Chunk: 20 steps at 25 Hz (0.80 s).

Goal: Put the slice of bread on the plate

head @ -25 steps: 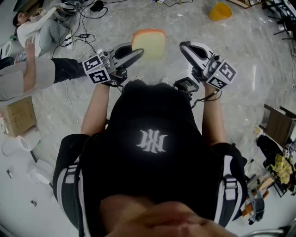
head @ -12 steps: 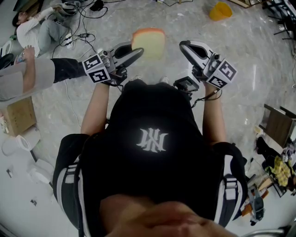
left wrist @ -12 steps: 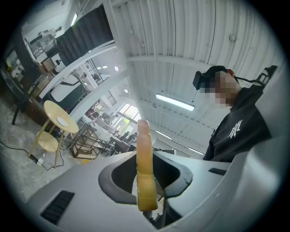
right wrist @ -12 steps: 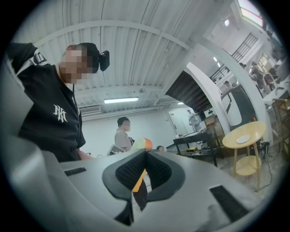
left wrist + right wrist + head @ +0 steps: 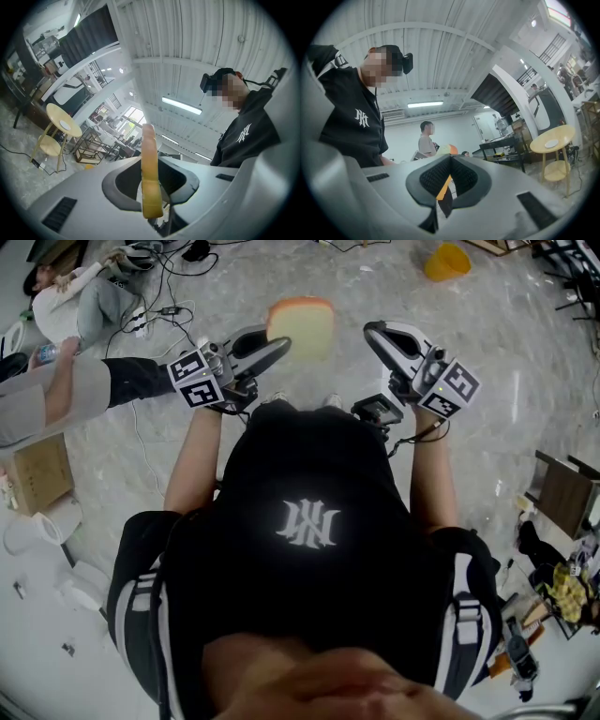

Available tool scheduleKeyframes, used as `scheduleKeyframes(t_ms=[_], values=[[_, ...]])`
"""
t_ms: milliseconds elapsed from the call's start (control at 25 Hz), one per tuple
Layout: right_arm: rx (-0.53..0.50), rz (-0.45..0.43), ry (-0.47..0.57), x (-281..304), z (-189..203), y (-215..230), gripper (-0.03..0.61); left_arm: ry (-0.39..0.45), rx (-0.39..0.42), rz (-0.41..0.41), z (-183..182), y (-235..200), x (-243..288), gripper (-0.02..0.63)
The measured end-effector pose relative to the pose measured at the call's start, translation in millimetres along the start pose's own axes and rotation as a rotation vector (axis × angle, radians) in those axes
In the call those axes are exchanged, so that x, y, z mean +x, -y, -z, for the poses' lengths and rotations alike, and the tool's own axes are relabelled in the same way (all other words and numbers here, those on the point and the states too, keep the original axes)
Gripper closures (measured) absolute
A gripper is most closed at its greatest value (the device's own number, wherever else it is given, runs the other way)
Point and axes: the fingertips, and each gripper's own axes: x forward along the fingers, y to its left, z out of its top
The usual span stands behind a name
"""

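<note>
The fingers of your left gripper [image 5: 278, 346] pinch the bread slice [image 5: 302, 326] by its edge; a jolt could drop it. Right gripper [image 5: 377, 334] fingers are pressed together.

Site entry, as I read it from my feeds: an open industrial hall serving as a lab or workshop.

Grounds I list:
- corrugated white ceiling [image 5: 197, 42] with a strip light [image 5: 182, 106]
- mezzanine railing [image 5: 96, 70]
- grey marbled floor [image 5: 525, 343] strewn with cables [image 5: 178, 296]
- metal racks [image 5: 93, 145]
- black worktop [image 5: 501, 143] carrying gear
- round yellow table [image 5: 553, 140]
- cardboard box [image 5: 37, 474]
- yellow bucket [image 5: 446, 262]
</note>
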Motion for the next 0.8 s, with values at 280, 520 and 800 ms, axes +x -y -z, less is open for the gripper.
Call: scheduleKeyframes(t_ms=[280,520,800], values=[[0.003,0.001,0.0,0,1,0,0.575,0.0,-0.003,0.0,1,0,0,0.508],[0.003,0.011,0.004,-2,2,-1,0.575,-0.007,-0.008,-0.001,1,-1,-2,0.508],[0.008,0.034,0.008,-13,7,-2,0.575,-0.001,-0.014,-0.008,3,-4,-1,0.508]])
